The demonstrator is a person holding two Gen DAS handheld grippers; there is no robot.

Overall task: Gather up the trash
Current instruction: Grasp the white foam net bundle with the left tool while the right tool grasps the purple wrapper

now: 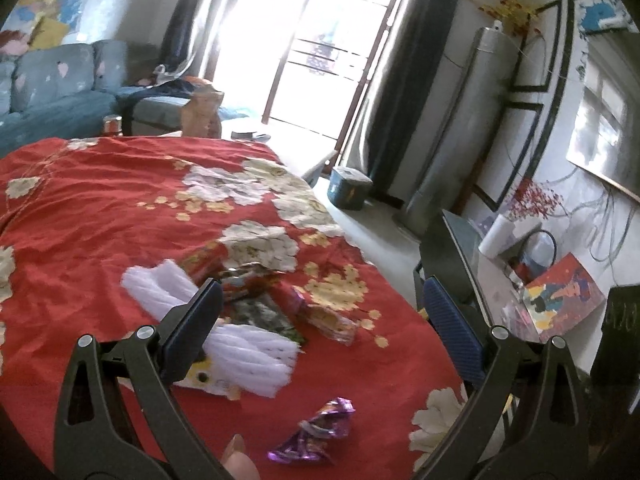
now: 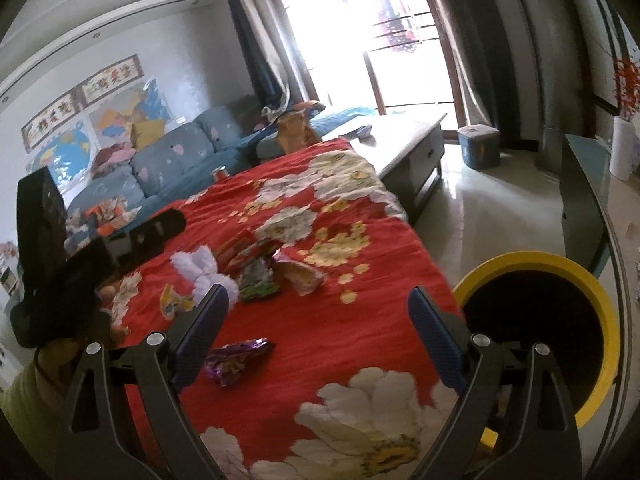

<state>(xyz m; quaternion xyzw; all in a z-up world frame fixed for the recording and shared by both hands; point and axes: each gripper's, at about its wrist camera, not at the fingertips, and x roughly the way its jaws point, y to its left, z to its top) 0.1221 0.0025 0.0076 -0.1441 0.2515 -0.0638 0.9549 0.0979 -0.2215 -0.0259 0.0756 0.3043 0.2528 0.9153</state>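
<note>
Left tongs [image 1: 320,308] spread wide, nothing between the jaws; right tongs [image 2: 318,316] likewise spread and empty. Both hover over the cloth, pointing at the litter, probably lining up a pick.

Red flowered cloth [image 2: 352,332] covers the table and serves as the work surface. Yellow-rimmed bin [image 2: 600,308] stands just beside the table's right edge, low enough for drops from the right tongs; its inside is dark, contents cannot be told.

Trash is all on the cloth, none visibly in the bin. Main heap [image 1: 260,300] sits mid-table: white foam netting [image 1: 256,356] and several snack wrappers, touching and overlapping. Purple wrapper [image 2: 236,358] lies apart, nearest both tongs, likely easiest first.
</note>
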